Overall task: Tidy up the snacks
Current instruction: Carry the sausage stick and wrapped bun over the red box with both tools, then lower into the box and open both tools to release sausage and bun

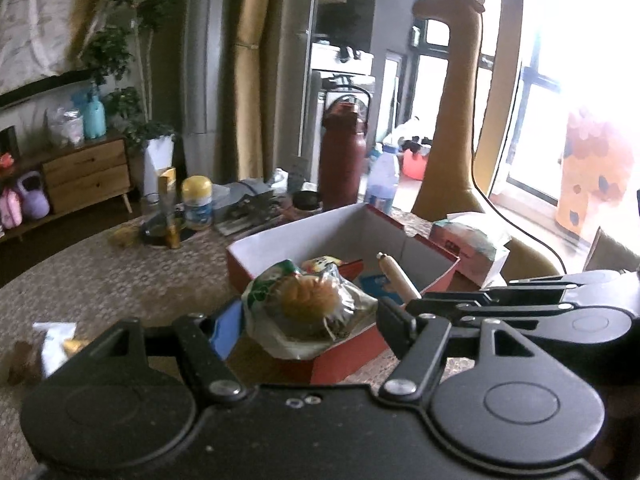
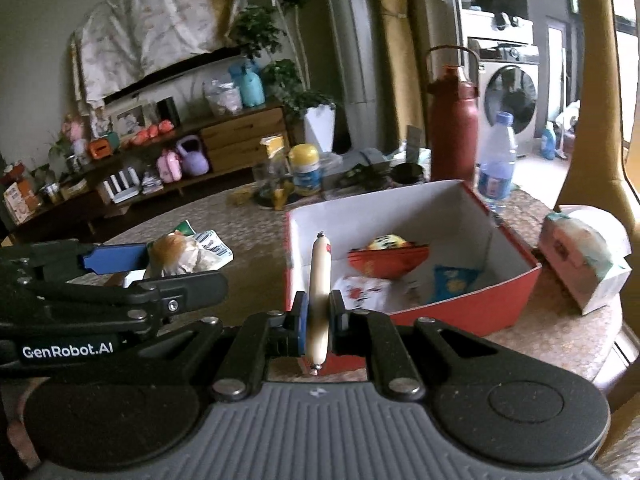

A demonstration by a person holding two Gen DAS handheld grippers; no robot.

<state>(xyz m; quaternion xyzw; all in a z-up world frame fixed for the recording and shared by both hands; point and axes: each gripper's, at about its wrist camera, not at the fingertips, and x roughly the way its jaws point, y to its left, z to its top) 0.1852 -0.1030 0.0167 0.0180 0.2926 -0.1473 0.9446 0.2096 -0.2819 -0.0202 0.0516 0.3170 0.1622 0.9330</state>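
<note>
The right hand-held gripper is pinching a pale sausage stick upright between its blue-padded fingers, just in front of the near left corner of the red box sitting on the worktop. The left hand-held gripper is gripping a clear bagged bun (green print on the wrapper), jaws spread around it, at the box's near edge. Inside the box, a blue packet and a red bowl-shaped pack are lying loose.

Daylight from the window blows out the right side; fisheye edges bend, slightly blurred.
</note>
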